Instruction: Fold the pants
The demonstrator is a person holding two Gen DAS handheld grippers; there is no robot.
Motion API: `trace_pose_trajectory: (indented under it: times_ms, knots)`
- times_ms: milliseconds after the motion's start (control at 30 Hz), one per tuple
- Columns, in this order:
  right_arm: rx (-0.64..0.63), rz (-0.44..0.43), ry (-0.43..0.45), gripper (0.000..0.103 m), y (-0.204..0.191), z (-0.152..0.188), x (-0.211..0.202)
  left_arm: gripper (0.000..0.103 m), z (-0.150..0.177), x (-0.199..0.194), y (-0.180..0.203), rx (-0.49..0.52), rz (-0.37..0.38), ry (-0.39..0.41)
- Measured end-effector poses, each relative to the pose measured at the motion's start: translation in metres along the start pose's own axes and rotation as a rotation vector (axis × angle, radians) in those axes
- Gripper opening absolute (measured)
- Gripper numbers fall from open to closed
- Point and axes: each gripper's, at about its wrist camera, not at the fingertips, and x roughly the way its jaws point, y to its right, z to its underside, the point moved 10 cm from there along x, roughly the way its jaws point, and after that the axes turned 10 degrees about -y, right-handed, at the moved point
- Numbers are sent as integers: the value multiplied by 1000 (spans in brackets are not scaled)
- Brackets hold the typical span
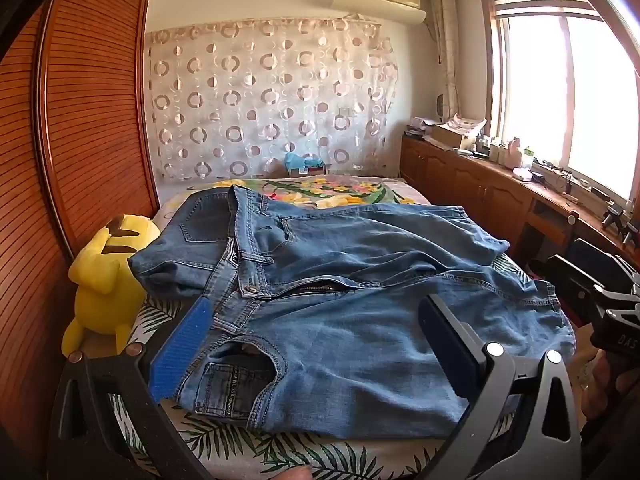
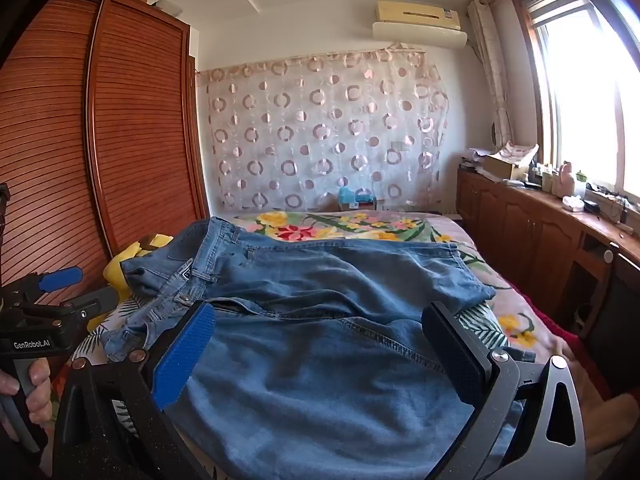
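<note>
The jeans [image 1: 340, 292] lie crumpled on the bed [image 1: 280, 448] at the centre of both views. The left claw [image 1: 316, 344] and right claw [image 2: 320, 356] both stand wide and hold nothing. A pinch on one layer only could drag the heap crooked toward the yellow plush toy [image 1: 104, 280] at left.

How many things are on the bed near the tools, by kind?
Jeans: 1
Yellow plush toy: 1
Flowered blanket: 1
Total: 3
</note>
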Motion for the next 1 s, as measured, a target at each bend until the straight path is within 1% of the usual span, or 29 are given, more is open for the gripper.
trace_pose_trajectory:
  times_ms: [33,1000]
  knots:
    - [0,0,-12,103,0,1,1,103,0,0,0,0,-2,2]
    - [-2,8,-12,103,-1,2,2,103,-4,-3,1,2,0,9]
